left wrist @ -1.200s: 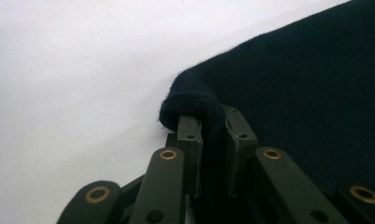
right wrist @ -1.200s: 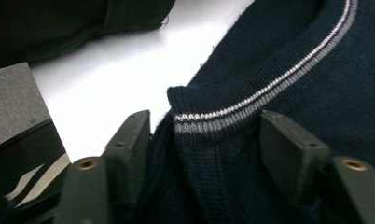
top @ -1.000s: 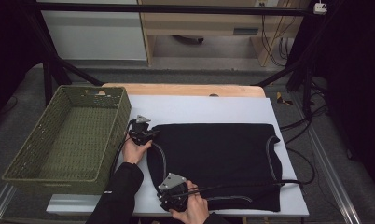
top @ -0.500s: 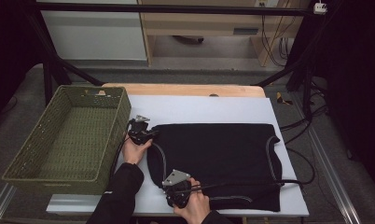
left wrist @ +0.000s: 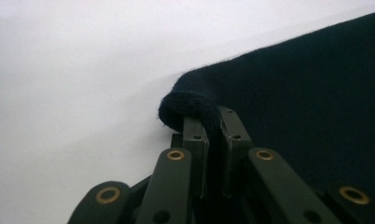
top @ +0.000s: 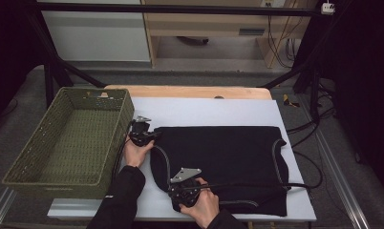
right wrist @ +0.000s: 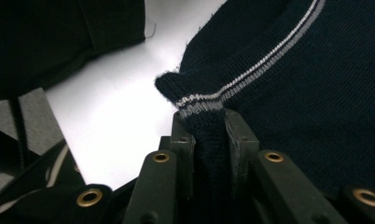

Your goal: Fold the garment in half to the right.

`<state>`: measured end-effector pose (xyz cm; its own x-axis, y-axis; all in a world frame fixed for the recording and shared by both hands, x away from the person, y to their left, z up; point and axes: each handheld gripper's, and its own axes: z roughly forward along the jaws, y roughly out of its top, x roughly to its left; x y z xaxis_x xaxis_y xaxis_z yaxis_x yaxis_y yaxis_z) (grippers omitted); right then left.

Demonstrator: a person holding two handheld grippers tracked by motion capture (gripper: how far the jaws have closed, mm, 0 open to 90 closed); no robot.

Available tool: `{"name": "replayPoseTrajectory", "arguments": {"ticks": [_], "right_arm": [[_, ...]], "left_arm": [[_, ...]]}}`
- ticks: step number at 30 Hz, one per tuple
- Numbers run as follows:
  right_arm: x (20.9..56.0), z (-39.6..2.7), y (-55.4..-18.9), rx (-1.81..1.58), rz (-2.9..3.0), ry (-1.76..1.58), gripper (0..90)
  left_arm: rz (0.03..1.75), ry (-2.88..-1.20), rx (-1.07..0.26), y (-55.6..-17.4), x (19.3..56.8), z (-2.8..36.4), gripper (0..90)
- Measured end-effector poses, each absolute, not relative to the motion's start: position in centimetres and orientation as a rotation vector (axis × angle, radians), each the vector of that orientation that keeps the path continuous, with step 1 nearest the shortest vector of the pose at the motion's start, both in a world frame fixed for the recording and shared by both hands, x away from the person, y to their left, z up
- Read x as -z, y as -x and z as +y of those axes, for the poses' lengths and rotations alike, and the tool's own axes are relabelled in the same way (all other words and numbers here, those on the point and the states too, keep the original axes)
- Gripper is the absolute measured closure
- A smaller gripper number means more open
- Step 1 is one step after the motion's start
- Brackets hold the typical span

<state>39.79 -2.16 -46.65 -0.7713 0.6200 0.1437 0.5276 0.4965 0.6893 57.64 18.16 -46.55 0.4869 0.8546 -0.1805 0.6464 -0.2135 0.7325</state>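
High view: both claws, left gripper (top: 154, 135) and right gripper (top: 176, 206), pinch the sweater (top: 223, 164) beside the basket (top: 66, 138); lift both corners evenly.

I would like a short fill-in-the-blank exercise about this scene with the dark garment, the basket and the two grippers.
1. The left gripper is shut on a corner of the dark ____.
2. The hem held by the right gripper has a thin ____ stripe.
3. The woven basket at the table's left side is ____ in colour.

Missing words: garment; white; green
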Motion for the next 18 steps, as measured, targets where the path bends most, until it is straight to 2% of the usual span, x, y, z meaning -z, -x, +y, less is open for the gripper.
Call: {"name": "replayPoseTrajectory", "arguments": {"ticks": [18], "right_arm": [[43.0, -3.6, -40.2, -1.356, 2.581, -1.024, 77.1]], "left_arm": [[1.194, -1.944, -0.418, -57.0, 42.3, 18.5, 83.3]]}}
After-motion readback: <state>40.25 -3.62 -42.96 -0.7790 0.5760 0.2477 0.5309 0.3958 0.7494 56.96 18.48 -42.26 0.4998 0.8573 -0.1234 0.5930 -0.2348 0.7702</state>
